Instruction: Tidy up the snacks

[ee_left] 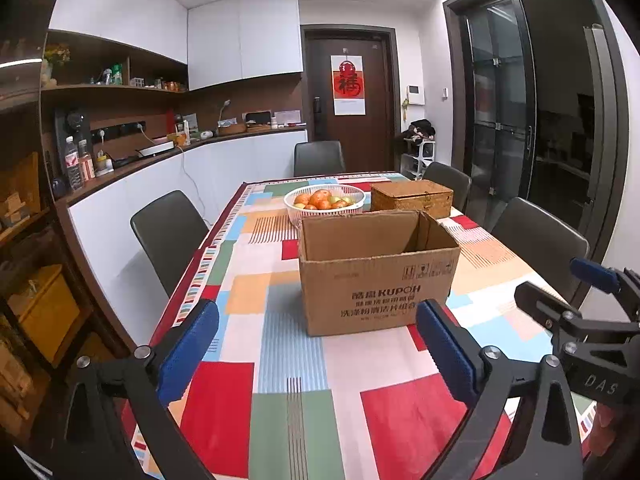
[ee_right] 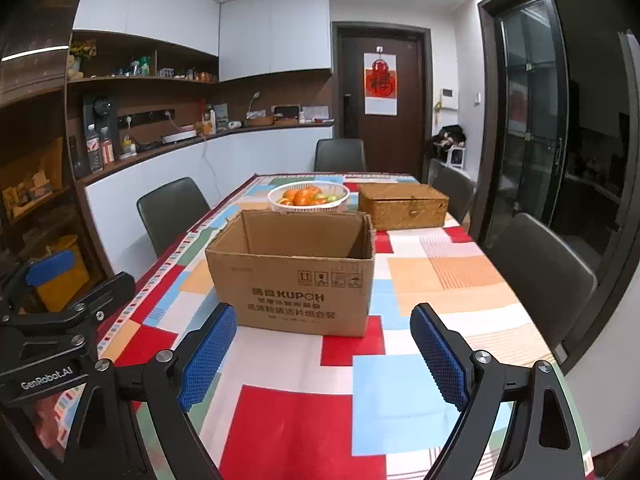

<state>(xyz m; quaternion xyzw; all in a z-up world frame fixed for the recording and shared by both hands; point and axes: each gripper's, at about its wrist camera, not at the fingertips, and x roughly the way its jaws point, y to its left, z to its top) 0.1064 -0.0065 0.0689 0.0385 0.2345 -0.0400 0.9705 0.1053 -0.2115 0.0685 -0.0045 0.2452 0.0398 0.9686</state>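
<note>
At the centre of the surface (ee_left: 280, 320), which is covered by a cloth of red, blue, orange, green and white blocks, a cardboard box (ee_left: 378, 280) stands upright with its top open and its printed face toward both cameras. The inside of the box shows only bare cardboard walls; its floor is hidden by the front wall, so its contents cannot be determined. No snack items are identifiable in either view. At 12 o'clock from the box, just behind it, stands a white plastic basket (ee_left: 325, 200) holding orange and green fruit. At 1 o'clock from the box, beside the basket, stands a woven brown case (ee_left: 412, 197) with its lid down. The left claw (ee_left: 318, 354) hovers above the near end of the surface at 6 o'clock from the box, its blue-padded fingers (ee_left: 188, 354) spread wide, with nothing between them. The right claw (ee_right: 324, 356) hovers likewise at 6 o'clock from the box in its own view, fingers (ee_right: 440, 354) spread wide, holding nothing. Each claw appears at the edge of the other's view: the right one at 3 o'clock in the left wrist view, the left one at 9 o'clock in the right wrist view. Dark chairs (ee_right: 172, 212) stand around the surface.
</note>
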